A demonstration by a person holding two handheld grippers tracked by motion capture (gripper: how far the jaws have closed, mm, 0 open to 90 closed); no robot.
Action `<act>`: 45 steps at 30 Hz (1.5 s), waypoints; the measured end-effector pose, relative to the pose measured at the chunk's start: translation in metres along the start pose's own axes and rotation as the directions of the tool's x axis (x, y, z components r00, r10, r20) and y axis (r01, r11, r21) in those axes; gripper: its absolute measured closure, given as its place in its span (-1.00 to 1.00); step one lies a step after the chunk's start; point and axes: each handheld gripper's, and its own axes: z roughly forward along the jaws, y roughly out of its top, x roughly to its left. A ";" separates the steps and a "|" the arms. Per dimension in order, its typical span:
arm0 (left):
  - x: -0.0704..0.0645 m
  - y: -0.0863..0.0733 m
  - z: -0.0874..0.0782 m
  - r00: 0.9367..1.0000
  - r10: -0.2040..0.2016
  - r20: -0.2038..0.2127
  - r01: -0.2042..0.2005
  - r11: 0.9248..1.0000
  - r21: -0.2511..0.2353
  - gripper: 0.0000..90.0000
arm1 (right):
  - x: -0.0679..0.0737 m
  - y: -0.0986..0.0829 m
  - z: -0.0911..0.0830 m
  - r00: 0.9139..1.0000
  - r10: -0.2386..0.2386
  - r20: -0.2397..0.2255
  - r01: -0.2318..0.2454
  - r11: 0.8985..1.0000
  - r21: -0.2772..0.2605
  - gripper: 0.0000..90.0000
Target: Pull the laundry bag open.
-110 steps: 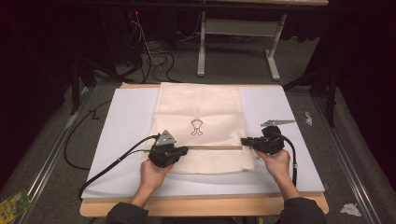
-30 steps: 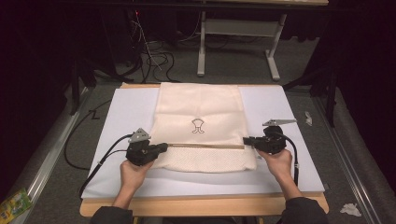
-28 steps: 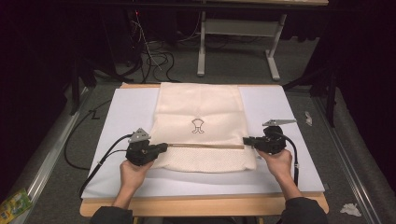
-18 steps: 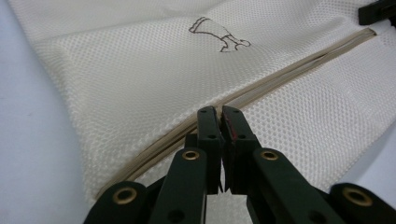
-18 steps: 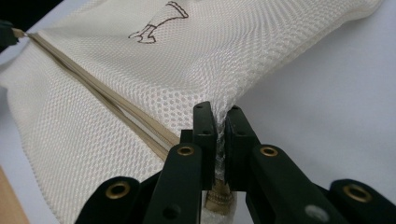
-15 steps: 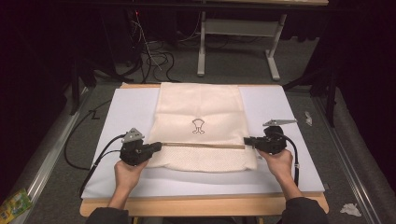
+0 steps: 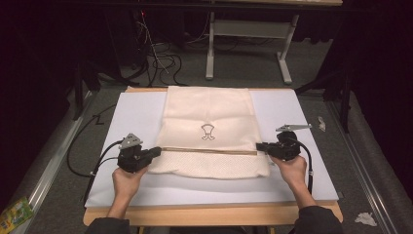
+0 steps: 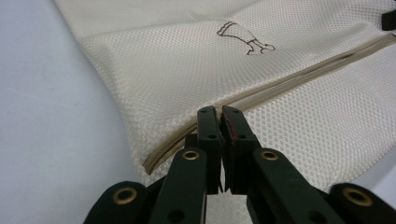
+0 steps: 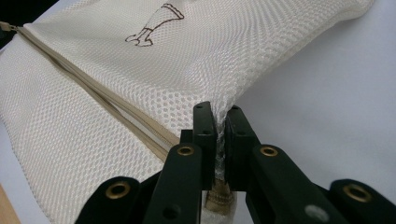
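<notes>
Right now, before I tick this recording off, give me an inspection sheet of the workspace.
Surface: white sheet over a wooden table.
Job's things: cream mesh bag lying flat, zipper running across it, small printed emblem above the zipper.
Clutter: nothing seen on the sheet; crumpled paper scraps and a green packet on the floor.
Grippers: left gripper shut at the zipper's end; right gripper shut on the bag's mesh edge.
Cables: black cable trails off the left side; another loops by the right hand.
Surroundings: dark room, grey carpet, white desk frame and tangled wires behind.
</notes>
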 end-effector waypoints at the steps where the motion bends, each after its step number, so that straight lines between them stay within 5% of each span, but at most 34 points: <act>1: 0.001 -0.001 -0.001 1.000 -0.003 -0.001 0.003 1.000 -0.003 0.94 | 0.000 0.000 0.000 1.000 -0.005 0.003 0.005 1.000 0.000 0.92; 38: 0.009 -0.010 -0.003 0.998 -0.002 -0.066 0.004 1.000 0.027 0.95 | -0.015 0.000 -0.010 0.999 0.019 0.039 -0.018 0.999 -0.029 0.93; 45: 0.007 -0.012 0.005 0.999 -0.007 -0.045 0.008 0.999 0.032 0.94 | -0.023 -0.002 -0.008 0.998 0.051 0.038 -0.051 0.999 -0.019 0.93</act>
